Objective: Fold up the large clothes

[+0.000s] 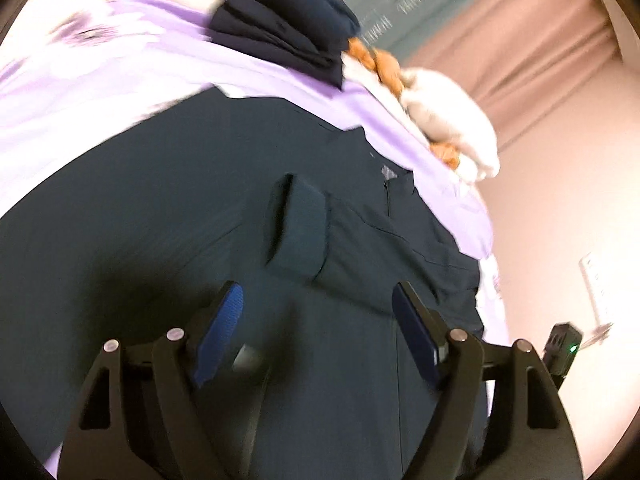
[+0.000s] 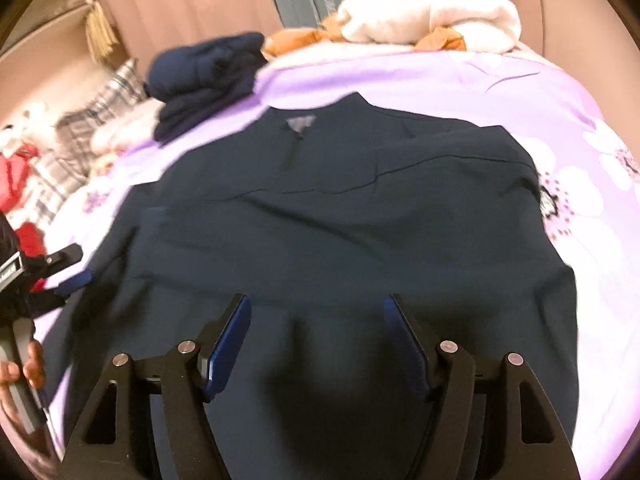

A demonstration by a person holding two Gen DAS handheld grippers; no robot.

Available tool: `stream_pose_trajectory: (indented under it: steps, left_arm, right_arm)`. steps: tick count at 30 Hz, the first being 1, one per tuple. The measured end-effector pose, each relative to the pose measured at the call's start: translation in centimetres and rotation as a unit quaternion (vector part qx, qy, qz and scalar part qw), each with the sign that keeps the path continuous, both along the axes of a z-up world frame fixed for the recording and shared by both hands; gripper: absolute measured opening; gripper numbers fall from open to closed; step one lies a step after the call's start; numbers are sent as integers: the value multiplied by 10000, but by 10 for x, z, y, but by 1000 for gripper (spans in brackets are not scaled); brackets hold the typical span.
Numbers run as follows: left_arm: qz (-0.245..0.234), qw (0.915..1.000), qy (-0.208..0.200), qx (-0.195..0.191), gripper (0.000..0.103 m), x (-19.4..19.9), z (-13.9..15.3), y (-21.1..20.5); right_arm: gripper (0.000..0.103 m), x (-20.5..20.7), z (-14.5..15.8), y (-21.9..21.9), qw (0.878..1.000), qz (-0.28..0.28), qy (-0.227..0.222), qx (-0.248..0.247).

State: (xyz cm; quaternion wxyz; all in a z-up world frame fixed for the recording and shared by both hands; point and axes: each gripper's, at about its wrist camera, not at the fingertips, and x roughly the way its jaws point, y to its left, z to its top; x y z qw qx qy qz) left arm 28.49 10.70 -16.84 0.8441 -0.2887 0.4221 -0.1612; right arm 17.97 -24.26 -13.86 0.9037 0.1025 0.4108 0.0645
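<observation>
Dark jacket [image 2: 344, 216] spread flat on lilac floral bedspread [image 2: 500, 80], collar toward folded navy garment [image 2: 200, 76] and white blanket [image 2: 428, 12]. Left gripper [image 1: 318, 300] and right gripper [image 2: 318, 312]: both wide apart above jacket, gripping nothing.

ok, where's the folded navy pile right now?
The folded navy pile sits at the far end of the purple bedspread, upper left in the right wrist view, beyond the dark jacket, left of the white blanket.
</observation>
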Motion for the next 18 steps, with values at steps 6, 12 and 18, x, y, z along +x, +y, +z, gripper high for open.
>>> stream_pose_trajectory:
  steps: [6, 12, 18]
  left_arm:
    - [1038, 9941, -79, -316, 85, -130, -9, 85]
    - [2262, 9711, 127, -751, 87, -236, -37, 171]
    - [2748, 9494, 323, -1485, 87, -256, -66, 206]
  right_arm:
    - [83, -80, 3, 20, 9975, 324, -273, 571]
    - [83, -128, -17, 38, 9934, 587, -178, 964]
    - [83, -147, -17, 52, 9925, 606, -166, 1049]
